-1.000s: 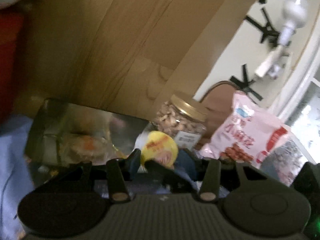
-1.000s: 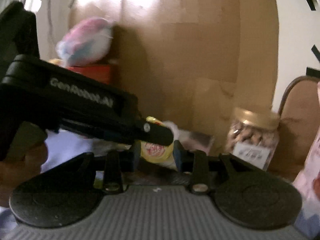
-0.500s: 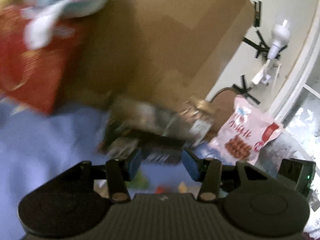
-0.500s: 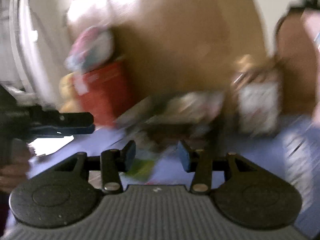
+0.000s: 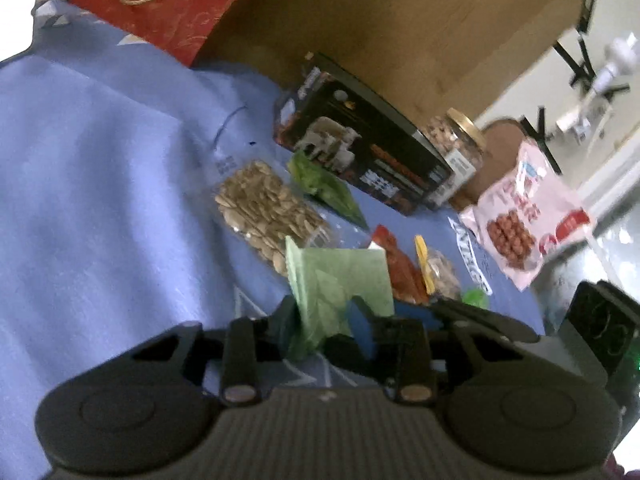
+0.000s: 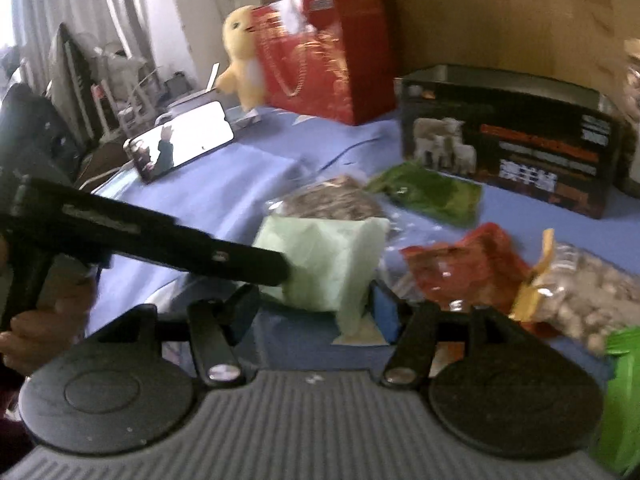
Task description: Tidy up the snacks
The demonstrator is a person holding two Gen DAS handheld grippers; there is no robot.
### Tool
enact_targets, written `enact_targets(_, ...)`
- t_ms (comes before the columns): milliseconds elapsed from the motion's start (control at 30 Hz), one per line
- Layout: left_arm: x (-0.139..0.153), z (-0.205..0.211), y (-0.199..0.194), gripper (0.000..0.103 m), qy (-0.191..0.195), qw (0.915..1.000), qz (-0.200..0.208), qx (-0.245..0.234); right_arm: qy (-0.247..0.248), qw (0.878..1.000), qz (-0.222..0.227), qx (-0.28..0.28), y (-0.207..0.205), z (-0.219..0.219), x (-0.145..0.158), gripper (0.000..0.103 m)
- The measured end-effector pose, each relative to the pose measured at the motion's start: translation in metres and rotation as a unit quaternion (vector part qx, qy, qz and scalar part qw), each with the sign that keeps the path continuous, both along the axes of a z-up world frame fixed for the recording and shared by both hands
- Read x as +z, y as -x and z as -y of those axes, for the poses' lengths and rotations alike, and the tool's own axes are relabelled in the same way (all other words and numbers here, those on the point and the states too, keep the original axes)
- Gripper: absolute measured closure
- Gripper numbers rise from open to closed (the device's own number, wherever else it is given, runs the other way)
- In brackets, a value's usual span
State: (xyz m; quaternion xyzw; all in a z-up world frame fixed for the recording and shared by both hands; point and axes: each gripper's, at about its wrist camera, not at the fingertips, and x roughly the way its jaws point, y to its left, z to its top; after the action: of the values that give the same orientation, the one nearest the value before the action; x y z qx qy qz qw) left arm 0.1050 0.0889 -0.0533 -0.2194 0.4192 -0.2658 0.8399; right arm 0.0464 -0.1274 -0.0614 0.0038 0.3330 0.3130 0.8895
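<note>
A pale green snack packet stands between the fingers of both grippers, low over the blue cloth. My left gripper has its fingers close on the packet's lower end. My right gripper has its fingers wider apart, either side of the same packet. The left gripper's black body reaches in from the left in the right wrist view. Loose snacks lie behind: a clear bag of seeds, a dark green packet, a red packet, a bag of nuts.
A black box with sheep on it stands at the back, with a jar of nuts and a pink bag to its right. A red gift bag, a yellow plush and a phone are at the left.
Both grippers pulled back from the black box and came down over the blue cloth. The yellow snack is out of the fingers; the pale green packet now stands between them.
</note>
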Motion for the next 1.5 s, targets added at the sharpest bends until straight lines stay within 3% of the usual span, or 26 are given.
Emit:
enact_targets(133,0.011,0.003,0.000,0.074,-0.009,0.9999,0.008,-0.005,0.016,1.000,0.025,-0.004,0.009,-0.007,0.002,0.051)
enact_targets(233,0.033,0.008,-0.010,0.074,-0.002,0.9993,0.036,-0.012,0.009,0.998,0.057,-0.021,0.005,-0.002,0.015,0.052)
enact_targets(467,0.090,0.045,-0.078,0.074,-0.003,0.9926,0.120,-0.016,0.003,0.985,0.151,-0.079,-0.040,0.023,0.061,0.052)
enact_targets(600,0.099,0.068,-0.128,0.074,-0.016,0.9892,0.145,-0.004,-0.016,0.982,0.146,-0.116,-0.095,0.041,0.076,0.051)
enact_targets(767,0.074,0.102,-0.181,0.070,-0.042,0.9926,0.114,-0.006,-0.004,0.983,0.107,-0.151,-0.148,0.057,0.064,0.049)
enact_targets(833,0.063,0.118,-0.190,0.064,-0.051,0.9930,0.105,-0.017,0.029,0.978,0.097,-0.185,-0.156,0.064,0.053,0.040)
enact_targets(900,0.059,0.125,-0.190,0.064,-0.051,0.9932,0.104,-0.017,0.049,0.969,0.096,-0.224,-0.152,0.074,0.045,0.040)
enact_targets(1067,0.073,0.095,-0.166,0.064,-0.021,0.9929,0.116,0.011,0.019,0.960,0.123,-0.253,-0.113,0.102,0.051,0.040)
enact_targets(1233,0.072,0.064,-0.117,0.066,-0.010,0.9938,0.111,0.007,-0.017,0.963,0.123,-0.237,-0.067,0.122,0.062,0.040)
enact_targets(1433,0.039,0.074,-0.075,0.066,-0.016,0.9973,0.065,-0.032,-0.050,0.966,0.039,-0.249,-0.029,0.140,0.034,0.040)
enact_targets(1500,0.029,0.075,-0.066,0.066,-0.012,0.9980,0.049,-0.038,-0.046,0.963,-0.013,-0.266,-0.034,0.143,0.018,0.040)
